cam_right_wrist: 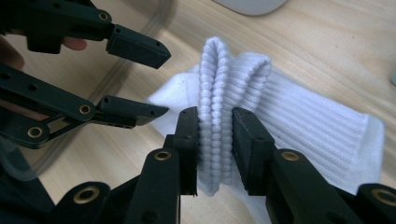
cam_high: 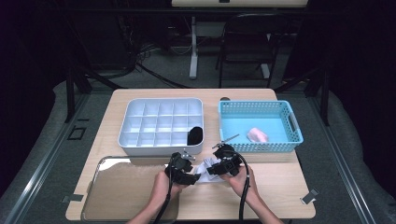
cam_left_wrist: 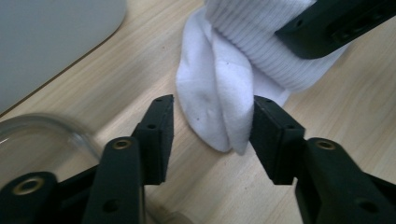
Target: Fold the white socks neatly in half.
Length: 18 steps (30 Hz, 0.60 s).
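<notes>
A white ribbed sock [cam_right_wrist: 303, 126] lies on the wooden table [cam_high: 280, 186] near the front, between my two grippers [cam_high: 203, 166]. My right gripper [cam_right_wrist: 215, 126] is shut on the bunched folds of the sock's ribbed part, the pads pressing it from both sides. My left gripper [cam_left_wrist: 212, 135] stands open around the smooth toe end of the sock [cam_left_wrist: 219, 88]. Its left pad is clear of the cloth and its right pad sits at the cloth's edge. In the right gripper view the left gripper [cam_right_wrist: 161, 81] shows at the upper left with its jaws apart.
A white compartment tray [cam_high: 159, 150] stands behind the hands, with a black thing [cam_high: 195, 135] in its near right cell. A blue basket [cam_high: 294, 126] at the right holds a pink thing [cam_high: 257, 135]. A clear shallow tray [cam_high: 121, 186] lies at the front left.
</notes>
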{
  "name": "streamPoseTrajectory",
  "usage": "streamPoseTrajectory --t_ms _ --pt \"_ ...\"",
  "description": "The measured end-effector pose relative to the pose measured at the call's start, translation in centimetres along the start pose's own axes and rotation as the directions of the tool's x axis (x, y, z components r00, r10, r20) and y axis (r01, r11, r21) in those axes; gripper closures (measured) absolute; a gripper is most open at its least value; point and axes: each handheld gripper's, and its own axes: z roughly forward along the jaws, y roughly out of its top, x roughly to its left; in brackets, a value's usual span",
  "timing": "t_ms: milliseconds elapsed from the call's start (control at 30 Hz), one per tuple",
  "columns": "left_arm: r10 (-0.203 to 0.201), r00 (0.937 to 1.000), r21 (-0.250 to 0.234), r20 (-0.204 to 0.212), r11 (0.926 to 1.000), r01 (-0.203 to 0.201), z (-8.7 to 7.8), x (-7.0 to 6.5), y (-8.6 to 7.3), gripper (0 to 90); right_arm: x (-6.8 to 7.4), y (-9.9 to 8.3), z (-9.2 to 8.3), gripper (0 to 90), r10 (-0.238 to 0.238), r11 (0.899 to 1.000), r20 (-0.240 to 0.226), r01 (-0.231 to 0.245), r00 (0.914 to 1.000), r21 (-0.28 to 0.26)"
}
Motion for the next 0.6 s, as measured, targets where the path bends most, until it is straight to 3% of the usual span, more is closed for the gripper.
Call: streamPoseTrajectory --t_ms 67,267,433,600 --pt "-0.005 1.0000 0.000 -0.003 1.0000 0.005 -0.3 0.2 -0.1 46.2 -0.2 0.2 -0.5 69.6 -0.028 1.000 -0.014 0.028 0.9995 0.013" --pt "0.002 1.0000 -0.016 -0.006 0.9999 -0.002 -1.1 0.0 0.0 40.7 -0.1 0.2 -1.5 66.3 -0.039 0.999 -0.055 0.037 0.9977 -0.028" --pt "0.005 0.9999 -0.026 -0.010 0.9996 -0.006 -1.3 -0.1 0.2 39.1 -0.2 0.1 -2.8 67.2 -0.046 0.997 -0.035 0.044 0.9983 -0.057" --pt "-0.017 0.9997 -0.051 0.017 0.9985 0.018 -1.5 -0.1 0.7 36.9 -2.0 -0.6 -4.3 66.7 0.005 0.997 0.008 -0.004 1.0000 -0.072"
